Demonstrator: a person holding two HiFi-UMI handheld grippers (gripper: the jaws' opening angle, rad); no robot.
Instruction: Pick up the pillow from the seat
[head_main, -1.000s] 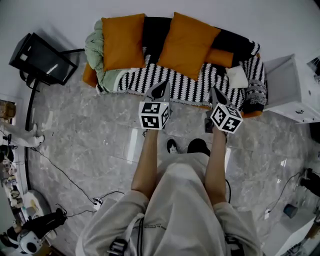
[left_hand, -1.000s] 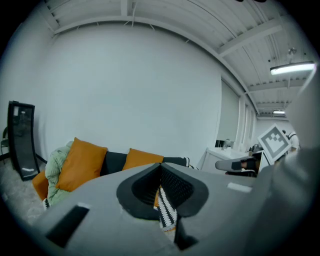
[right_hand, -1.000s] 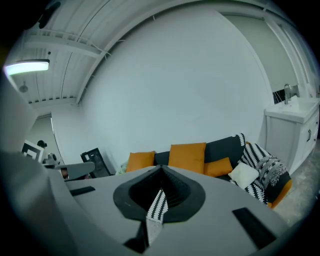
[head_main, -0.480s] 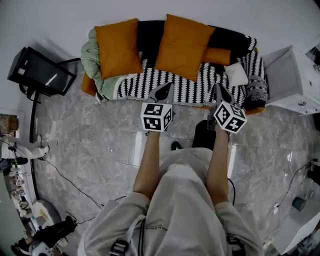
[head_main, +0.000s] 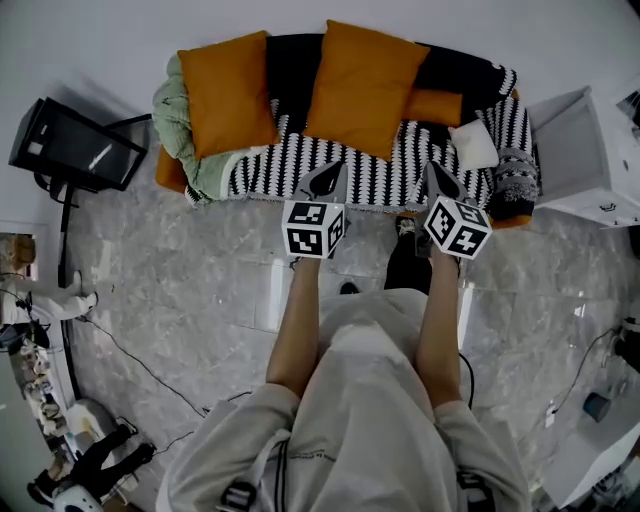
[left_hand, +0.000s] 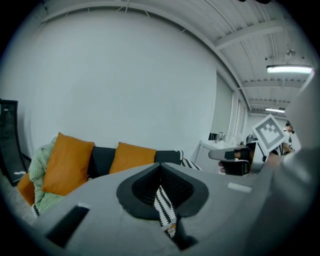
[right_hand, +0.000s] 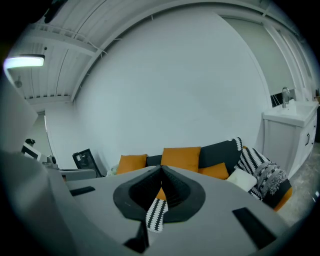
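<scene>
Two large orange pillows lean on the sofa's back: one at the left (head_main: 225, 95) and one in the middle (head_main: 365, 85). A smaller orange pillow (head_main: 435, 107) and a white pillow (head_main: 472, 147) lie on the striped blanket (head_main: 350, 165) covering the seat. My left gripper (head_main: 322, 180) and right gripper (head_main: 440, 181) are both shut and empty, side by side over the seat's front edge, touching nothing. In the left gripper view the left gripper (left_hand: 161, 167) points at the sofa. In the right gripper view the right gripper (right_hand: 161, 170) points just below the middle pillow (right_hand: 181, 157).
A green blanket (head_main: 180, 130) is bunched at the sofa's left end. A black monitor on a stand (head_main: 75, 145) stands on the floor to the left, a white cabinet (head_main: 580, 160) to the right. Cables (head_main: 130, 350) run over the marble floor behind the person.
The person has stepped closer to the sofa, and both grippers have moved forward from over the floor to the seat's front edge. The jaws stay shut.
</scene>
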